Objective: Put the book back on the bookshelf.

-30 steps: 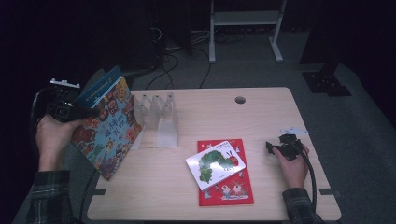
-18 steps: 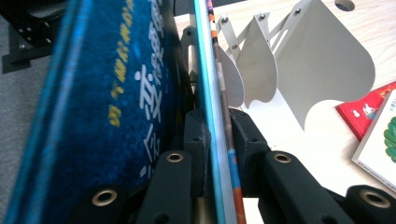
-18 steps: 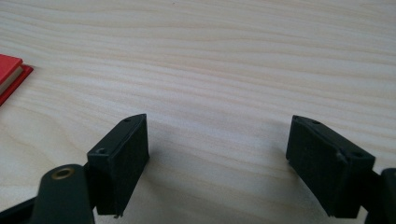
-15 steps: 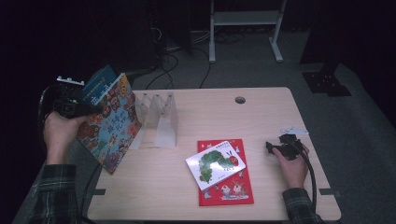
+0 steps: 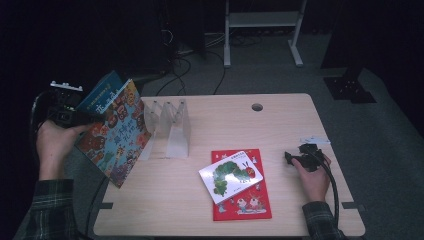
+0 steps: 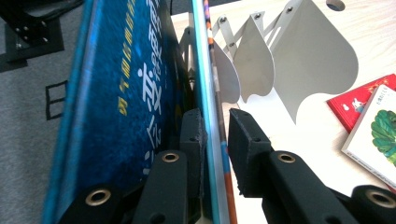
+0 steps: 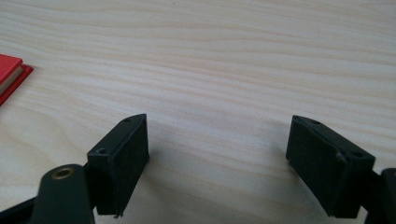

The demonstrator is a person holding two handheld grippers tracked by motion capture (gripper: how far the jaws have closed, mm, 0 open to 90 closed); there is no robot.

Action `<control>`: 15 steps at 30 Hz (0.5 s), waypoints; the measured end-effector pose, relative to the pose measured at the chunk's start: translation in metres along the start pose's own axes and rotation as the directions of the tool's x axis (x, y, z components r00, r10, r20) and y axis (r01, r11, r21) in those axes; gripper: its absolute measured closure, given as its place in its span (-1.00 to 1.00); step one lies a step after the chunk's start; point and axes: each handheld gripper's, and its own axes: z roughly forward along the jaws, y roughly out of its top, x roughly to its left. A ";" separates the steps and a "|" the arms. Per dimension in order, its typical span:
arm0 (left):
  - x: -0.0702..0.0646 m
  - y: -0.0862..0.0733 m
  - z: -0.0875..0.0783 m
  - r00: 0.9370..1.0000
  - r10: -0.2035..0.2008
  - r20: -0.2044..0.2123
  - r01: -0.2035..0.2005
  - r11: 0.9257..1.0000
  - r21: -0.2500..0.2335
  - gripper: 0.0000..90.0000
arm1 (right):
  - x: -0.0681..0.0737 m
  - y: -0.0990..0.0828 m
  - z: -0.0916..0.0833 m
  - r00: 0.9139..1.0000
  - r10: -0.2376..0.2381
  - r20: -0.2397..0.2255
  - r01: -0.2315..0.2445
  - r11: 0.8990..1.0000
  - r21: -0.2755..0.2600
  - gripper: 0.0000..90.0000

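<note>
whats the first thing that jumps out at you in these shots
The big colourful picture book, held tilted off the table's left edge in the left gripper, whose jaws have just been opening a little around its edge. Next to it stands a clear divider rack, and a caterpillar book lies on a red book mid-table. The right gripper rests open on bare wood.

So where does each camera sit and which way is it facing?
High view: above the person's side, facing forward and down on the wooden table; both forearms show.
Left gripper view: on the left gripper, jaws around the blue picture book.
Right gripper view: on the right gripper, open jaws over tabletop.
High and left gripper views share the metal book rack.
</note>
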 end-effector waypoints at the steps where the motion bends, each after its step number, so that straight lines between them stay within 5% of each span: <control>1: -0.001 0.001 -0.004 1.000 0.001 0.001 -0.001 1.000 -0.012 0.67 | 0.000 0.000 0.000 1.000 -0.001 0.000 0.001 1.000 0.000 -0.56; 8: -0.013 0.011 -0.027 0.999 0.036 0.000 -0.036 0.998 -0.048 0.89 | 0.000 0.000 0.000 1.000 0.000 0.000 0.000 1.000 0.000 -0.56; 15: -0.036 0.009 -0.023 0.993 0.099 0.056 -0.097 0.994 -0.043 1.00 | 0.000 0.000 0.000 1.000 -0.001 0.000 0.001 1.000 0.000 -0.56</control>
